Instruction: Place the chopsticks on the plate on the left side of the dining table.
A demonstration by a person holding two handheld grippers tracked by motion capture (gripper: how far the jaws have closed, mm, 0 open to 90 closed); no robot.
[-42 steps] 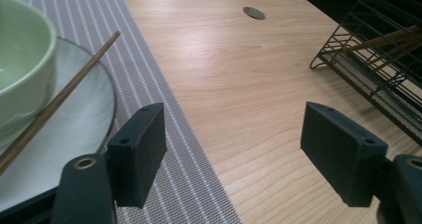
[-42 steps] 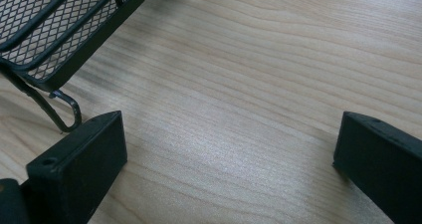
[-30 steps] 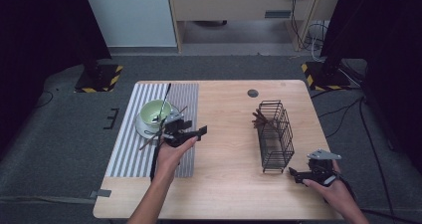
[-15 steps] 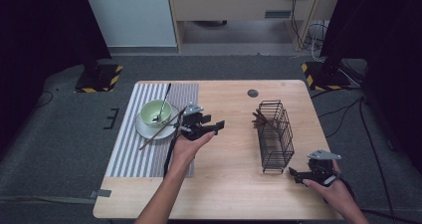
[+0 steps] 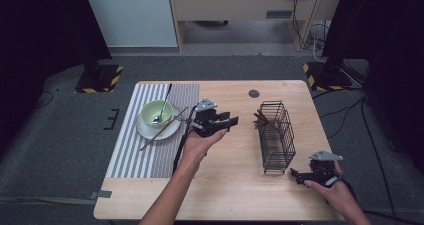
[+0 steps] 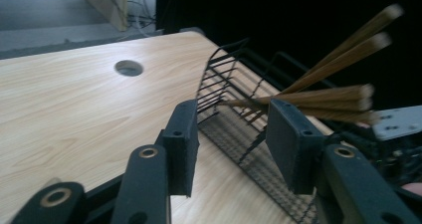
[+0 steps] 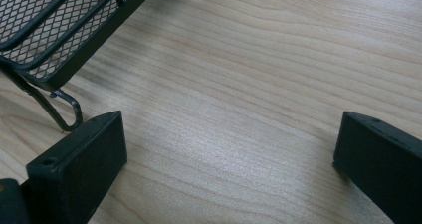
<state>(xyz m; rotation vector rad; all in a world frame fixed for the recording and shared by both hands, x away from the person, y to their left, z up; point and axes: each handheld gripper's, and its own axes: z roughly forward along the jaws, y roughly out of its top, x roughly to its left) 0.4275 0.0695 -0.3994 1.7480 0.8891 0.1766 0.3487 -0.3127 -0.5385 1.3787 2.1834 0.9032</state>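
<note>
Several chopsticks [image 5: 262, 119] are already stood in the wire basket [image 5: 278, 144]; two more [image 5: 165, 127] are left across the bowl [image 5: 156, 113]. The left gripper [image 5: 231, 120], its jaws just closing, is held empty; the right gripper [image 5: 296, 175] is rested open.

Black wire basket [image 5: 277, 135] standing upright on the table's right half, brown wooden chopsticks [image 5: 262, 119] leaning out over its far left rim, another pair of chopsticks [image 5: 164, 128] lying slantwise across a white saucer [image 5: 145, 130], by a green bowl [image 5: 155, 113]
</note>
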